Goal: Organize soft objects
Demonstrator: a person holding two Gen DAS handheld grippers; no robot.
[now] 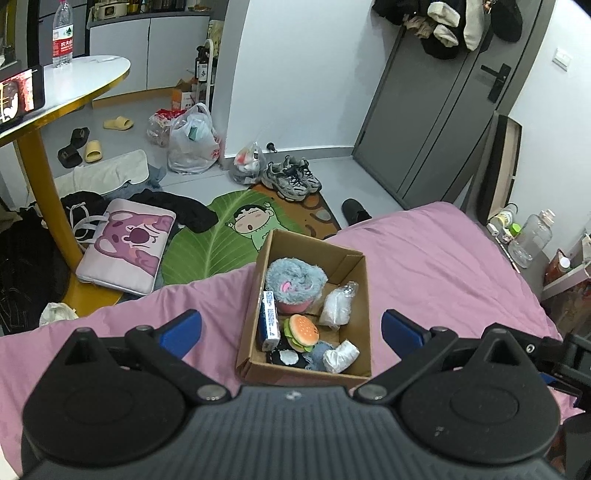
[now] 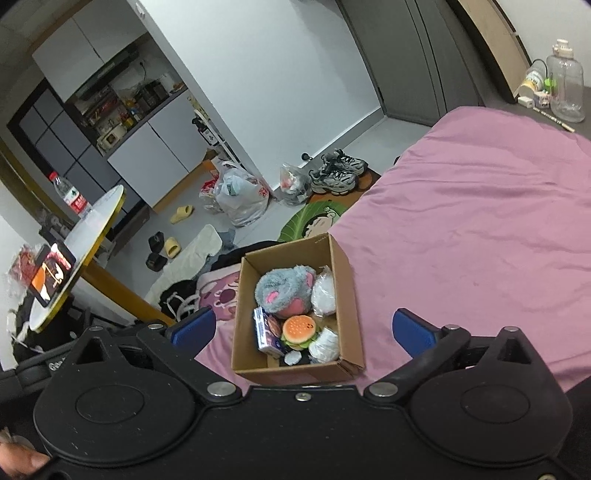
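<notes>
Left wrist view first, scanning left to right: round counter point(image 1: 85, 79) with a water bottle point(image 1: 62, 35) way off at the far left, nothing to do with the job. Floor clutter next, then the pink bed point(image 1: 443, 258). Cardboard box point(image 1: 354, 291) parked near the bed's edge, probably so both tools can reach in from above. Packed inside: small blue carton point(image 1: 268, 319) wedged upright against the left wall, fuzzy grey-and-pink plush point(image 1: 295, 282) toward the far end, burger plush point(image 1: 303, 330) just in front of it, white bagged soft thing point(image 1: 338, 306) on the right, another white wad point(image 1: 341, 356) at the near right corner. Looks mostly sorted already, though can't tell what's underneath.

Left tool point(image 1: 291, 332) spread wide, nothing between the blue pads point(image 1: 181, 332), hovering over the box, not touching.

Right wrist view: same box point(image 2: 341, 291), same contents. Right tool point(image 2: 304, 328) also spread wide and empty, hanging above the near end. Guessing both held apart like that for a next pick or a final check.
</notes>
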